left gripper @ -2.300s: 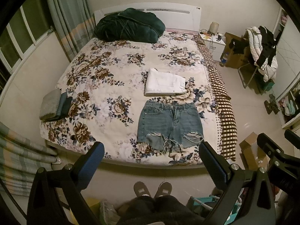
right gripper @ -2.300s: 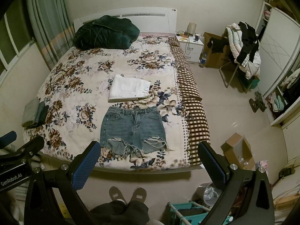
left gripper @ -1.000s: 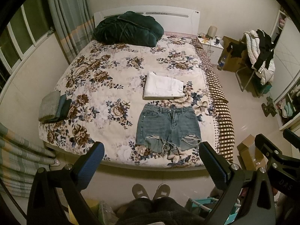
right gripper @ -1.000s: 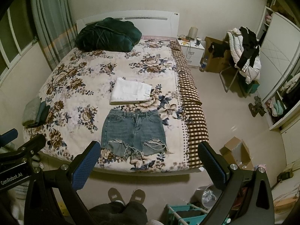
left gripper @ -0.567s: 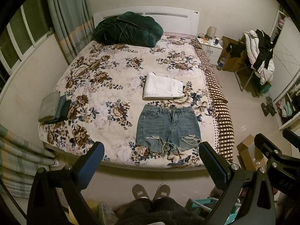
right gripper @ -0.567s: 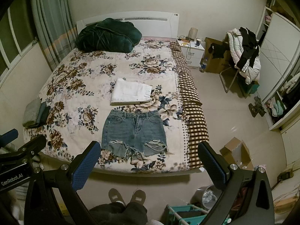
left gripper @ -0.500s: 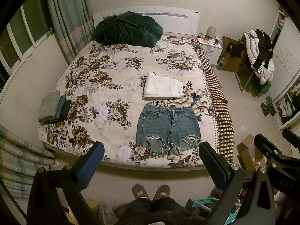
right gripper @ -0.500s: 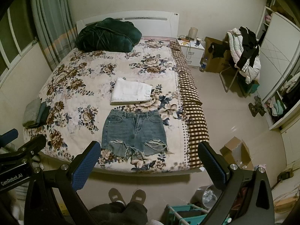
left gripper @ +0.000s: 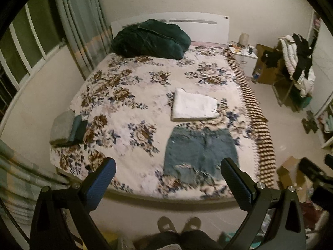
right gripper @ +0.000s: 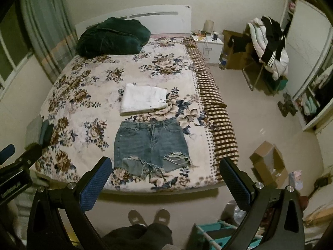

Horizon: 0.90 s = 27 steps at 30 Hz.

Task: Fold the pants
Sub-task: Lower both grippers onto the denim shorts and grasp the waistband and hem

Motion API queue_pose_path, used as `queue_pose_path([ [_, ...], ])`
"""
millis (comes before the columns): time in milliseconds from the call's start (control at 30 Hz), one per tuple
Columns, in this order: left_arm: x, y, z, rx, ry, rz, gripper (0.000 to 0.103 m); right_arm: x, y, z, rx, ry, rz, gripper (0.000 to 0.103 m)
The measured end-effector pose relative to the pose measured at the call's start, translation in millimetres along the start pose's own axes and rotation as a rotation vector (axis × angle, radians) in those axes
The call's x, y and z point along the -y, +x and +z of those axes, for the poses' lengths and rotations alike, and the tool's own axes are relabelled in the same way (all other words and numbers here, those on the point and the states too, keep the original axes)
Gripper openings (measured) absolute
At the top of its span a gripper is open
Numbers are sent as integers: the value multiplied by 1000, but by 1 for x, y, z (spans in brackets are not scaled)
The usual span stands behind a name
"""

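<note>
- The left hand-held gripper is held out over the floor at the foot of the bed, its two blue-padded fingers spread wide apart with nothing between them and touching nothing.
- The right hand-held gripper is held the same way, its fingers wide apart, empty, and clear of the bedding; part of the other tool shows at the left edge of its view.
- Below both tools the person's shoes stand on the pale floor, just short of the bed.
- The denim shorts lie flat and unfolded on the floral bedspread near the foot edge, towards the bed's right side. The waistband points to the headboard and the frayed, ripped leg hems point to the person. In the left wrist view the shorts are blurred.
- Just beyond the waistband, close but not clearly touching, lies a white folded garment, a neat rectangle.
- At the bed's left edge sits a small stack of folded grey and dark cloths, well apart from the shorts.
- At the head of the bed a dark green bundle rests against the white headboard.
- Right of the bed, a cardboard box stands on the floor, and farther off a chair heaped with clothes.
</note>
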<state>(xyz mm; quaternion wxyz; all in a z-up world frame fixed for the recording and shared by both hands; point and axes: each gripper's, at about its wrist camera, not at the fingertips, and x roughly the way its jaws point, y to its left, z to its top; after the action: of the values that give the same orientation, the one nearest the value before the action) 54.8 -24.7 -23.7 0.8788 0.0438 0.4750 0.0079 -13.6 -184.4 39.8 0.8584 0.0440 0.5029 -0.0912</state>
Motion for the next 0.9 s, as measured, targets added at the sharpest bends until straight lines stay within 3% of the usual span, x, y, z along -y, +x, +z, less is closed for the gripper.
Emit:
queue_pose_path([
  [133,-1,55,6,-21,28,43,103,13,64,12,-8,44,-3,103],
  [267,28,126,10,-111,41,89,103,33,140,27,-47,65,36,103],
  [367,63,185,5,-176,31,101,103,61,217,43,-127,86,97,103],
  [600,181,328,-41,-365,-14,57,103,157,422,74,-298,78,158,103],
  [633,206,354,-53,-395,-8,20,103,171,453,76,-321,66,159,103],
  [800,304,452,-114,-516,70,-35,103,226,575,71,-383,-6,168,103],
  [900,335,496,-147,-587,81,-41,103,236,629,58,-439,-48,192,103],
])
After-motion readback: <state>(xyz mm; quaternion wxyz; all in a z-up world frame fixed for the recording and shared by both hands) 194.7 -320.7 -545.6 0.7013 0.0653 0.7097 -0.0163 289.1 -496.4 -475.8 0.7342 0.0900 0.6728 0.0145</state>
